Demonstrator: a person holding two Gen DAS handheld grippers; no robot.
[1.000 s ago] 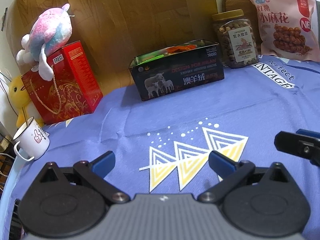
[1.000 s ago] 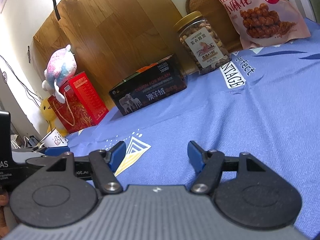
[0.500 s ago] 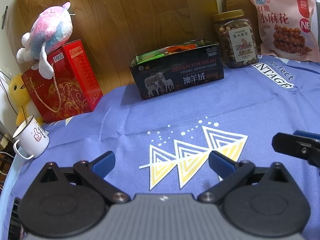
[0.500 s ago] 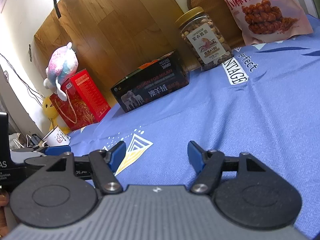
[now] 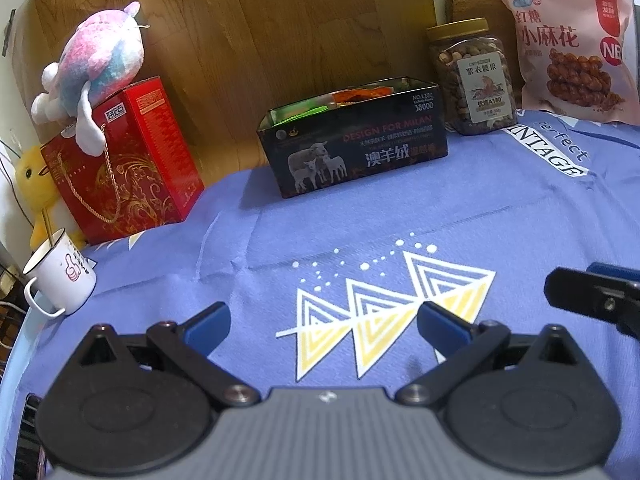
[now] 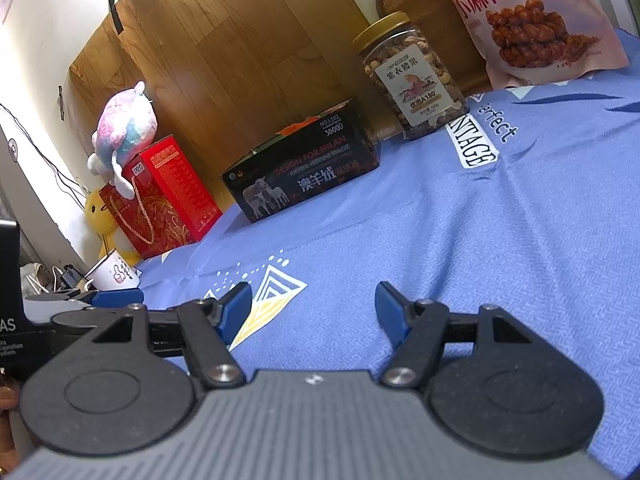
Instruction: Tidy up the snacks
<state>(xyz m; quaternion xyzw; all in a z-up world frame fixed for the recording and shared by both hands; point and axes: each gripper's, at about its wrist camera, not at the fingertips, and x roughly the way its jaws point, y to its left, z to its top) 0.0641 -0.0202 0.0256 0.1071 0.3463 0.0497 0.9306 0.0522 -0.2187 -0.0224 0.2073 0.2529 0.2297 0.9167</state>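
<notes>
A black tin box (image 5: 356, 140) with sheep printed on it stands open at the back of the blue cloth, with green and orange snack packets inside; it also shows in the right wrist view (image 6: 304, 176). A nut jar (image 5: 472, 80) (image 6: 412, 80) with a gold lid stands right of it. A pink snack bag (image 5: 568, 48) (image 6: 528, 16) leans at the far right. My left gripper (image 5: 324, 322) is open and empty over the cloth. My right gripper (image 6: 314, 306) is open and empty, low over the cloth.
A red gift box (image 5: 124, 164) with a plush toy (image 5: 96, 68) on top stands at the back left. A white mug (image 5: 58, 276) sits at the left edge, by a yellow duck toy (image 5: 32, 192). A wooden board (image 5: 280, 32) backs the table.
The right gripper has tilted and shifted slightly, so the box, jar and bag sit lower and nearer in its view. The left gripper has hardly moved. Both stay open.
</notes>
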